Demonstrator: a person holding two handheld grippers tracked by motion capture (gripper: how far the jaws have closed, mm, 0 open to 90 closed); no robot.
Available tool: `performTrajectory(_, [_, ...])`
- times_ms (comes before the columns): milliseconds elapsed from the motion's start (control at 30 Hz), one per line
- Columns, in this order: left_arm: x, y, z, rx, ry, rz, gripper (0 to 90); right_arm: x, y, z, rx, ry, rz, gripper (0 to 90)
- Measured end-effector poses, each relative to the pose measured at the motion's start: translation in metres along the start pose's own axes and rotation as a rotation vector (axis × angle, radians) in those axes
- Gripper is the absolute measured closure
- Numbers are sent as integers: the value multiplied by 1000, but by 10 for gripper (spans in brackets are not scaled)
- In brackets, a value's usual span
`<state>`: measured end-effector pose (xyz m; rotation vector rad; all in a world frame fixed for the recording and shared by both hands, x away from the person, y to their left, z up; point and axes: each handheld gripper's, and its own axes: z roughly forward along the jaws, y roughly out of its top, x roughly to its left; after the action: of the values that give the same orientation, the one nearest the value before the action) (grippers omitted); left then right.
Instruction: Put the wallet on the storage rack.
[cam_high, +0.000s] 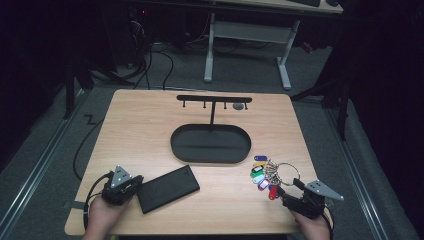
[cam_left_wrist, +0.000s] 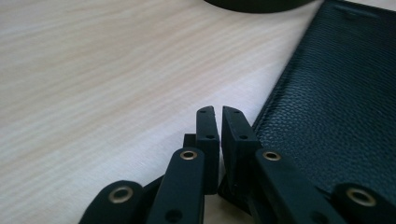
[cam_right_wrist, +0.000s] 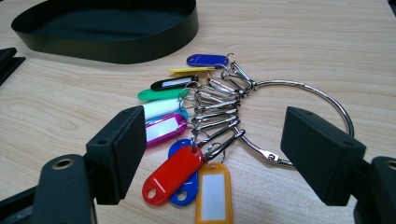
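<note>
Reaching for the key ring (cam_right_wrist: 299, 116) near the table's (cam_high: 150, 130) front right corner.
The right gripper (cam_right_wrist: 233, 154) is held wide; the ring's wire, not the tags (cam_right_wrist: 173, 173), should be pinched. The left gripper (cam_left_wrist: 218, 122) is nearly closed, empty, beside the wallet (cam_left_wrist: 336, 107).

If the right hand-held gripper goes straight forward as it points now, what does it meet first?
Probably the bunch of coloured key tags on the metal ring, lying just ahead between the open jaws of the right hand-held gripper.
</note>
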<state>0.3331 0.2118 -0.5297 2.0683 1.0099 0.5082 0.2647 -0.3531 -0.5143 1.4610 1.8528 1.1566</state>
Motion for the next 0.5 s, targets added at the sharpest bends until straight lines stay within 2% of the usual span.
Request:
performTrajectory(100, [-7,-2,-3,7,-21,9,857,0,0,-1,-3,-1,5,226])
performTrajectory(133, [-12,-3,-6,10,-16,36,850,-1,1,-1,-6,-2,5,227])
performTrajectory(200, [-14,-3,-8,1,-9,41,841,-1,1,-1,-8,-1,6,227])
performTrajectory(367, [-16,-4,-19,-44,-3,31,784,-1,2,-1,-7,3,0,226])
performTrajectory(500, [-22,-6,-25,-54,-23,36,739,-1,1,0,-7,2,-2,227])
